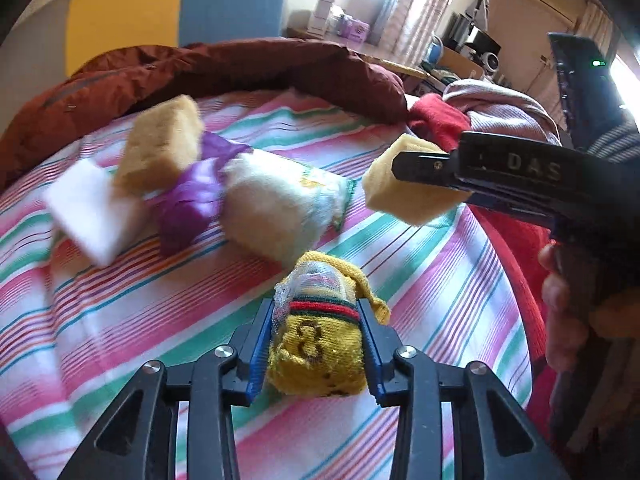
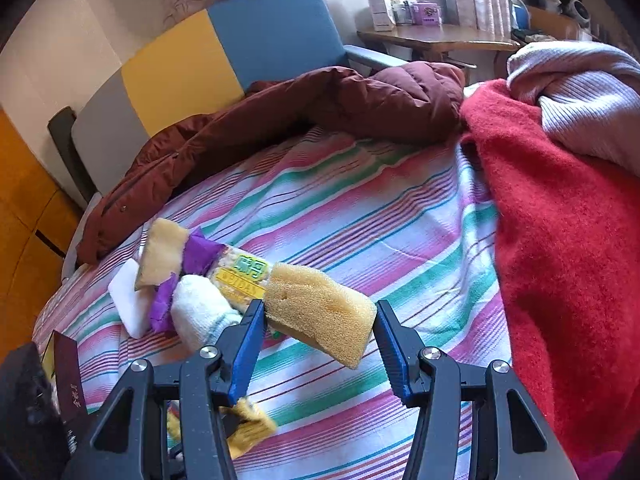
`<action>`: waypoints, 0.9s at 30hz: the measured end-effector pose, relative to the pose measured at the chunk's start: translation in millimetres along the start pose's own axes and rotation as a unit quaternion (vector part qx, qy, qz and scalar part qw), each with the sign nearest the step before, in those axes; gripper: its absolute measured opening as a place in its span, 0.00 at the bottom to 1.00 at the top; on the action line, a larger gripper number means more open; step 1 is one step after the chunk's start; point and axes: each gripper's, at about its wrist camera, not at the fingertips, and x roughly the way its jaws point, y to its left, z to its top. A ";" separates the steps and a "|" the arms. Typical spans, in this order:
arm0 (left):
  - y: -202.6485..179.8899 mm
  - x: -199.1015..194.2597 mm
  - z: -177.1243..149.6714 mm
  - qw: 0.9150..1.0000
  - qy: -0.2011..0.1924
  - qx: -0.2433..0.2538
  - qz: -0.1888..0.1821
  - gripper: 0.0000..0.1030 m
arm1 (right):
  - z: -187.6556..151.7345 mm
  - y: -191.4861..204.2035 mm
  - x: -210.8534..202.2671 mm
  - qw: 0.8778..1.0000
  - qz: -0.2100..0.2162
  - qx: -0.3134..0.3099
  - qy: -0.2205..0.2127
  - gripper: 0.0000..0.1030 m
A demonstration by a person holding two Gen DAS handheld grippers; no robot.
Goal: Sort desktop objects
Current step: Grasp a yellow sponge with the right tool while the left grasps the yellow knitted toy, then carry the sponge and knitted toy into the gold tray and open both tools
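My left gripper (image 1: pixel 318 344) is shut on a rolled yellow sock (image 1: pixel 316 344) with a red and green band, low over the striped bed sheet (image 1: pixel 440 280). The same sock (image 2: pixel 250 428) shows blurred under the right gripper's fingers. My right gripper (image 2: pixel 320 316) is shut on a yellow sponge (image 2: pixel 320 316), both blue pads touching its ends. In the left wrist view that sponge (image 1: pixel 404 200) hangs above the sheet in the right gripper (image 1: pixel 404 172). A pile lies to the left: a second sponge (image 1: pixel 160 148), a white block (image 1: pixel 88 208), a purple wrapper (image 1: pixel 192 192) and a white rolled sock (image 1: pixel 276 204).
A snack pack with a green and yellow label (image 2: pixel 244 280) lies in the pile. A dark red jacket (image 2: pixel 320 108) borders the far edge of the sheet. A red blanket (image 2: pixel 560 240) and a lilac sweater (image 2: pixel 580 92) fill the right side. A dark booklet (image 2: pixel 70 384) stands at lower left.
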 end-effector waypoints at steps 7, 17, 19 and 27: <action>27.9 -52.1 -23.9 0.999 -0.026 -0.038 0.028 0.38 | -3.4 19.7 -10.5 0.998 0.038 -0.038 -0.020 0.53; 77.2 -145.4 -71.1 0.989 -0.076 -0.083 0.096 0.38 | -12.7 48.5 -21.9 0.992 0.077 -0.089 -0.034 0.53; 88.5 -160.9 -82.5 0.986 -0.083 -0.095 0.106 0.38 | -16.3 56.2 -22.2 0.991 0.084 -0.097 -0.027 0.53; 147.9 -222.3 -128.8 0.965 -0.115 -0.172 0.163 0.38 | -33.7 111.2 -43.0 0.982 0.134 -0.130 -0.015 0.53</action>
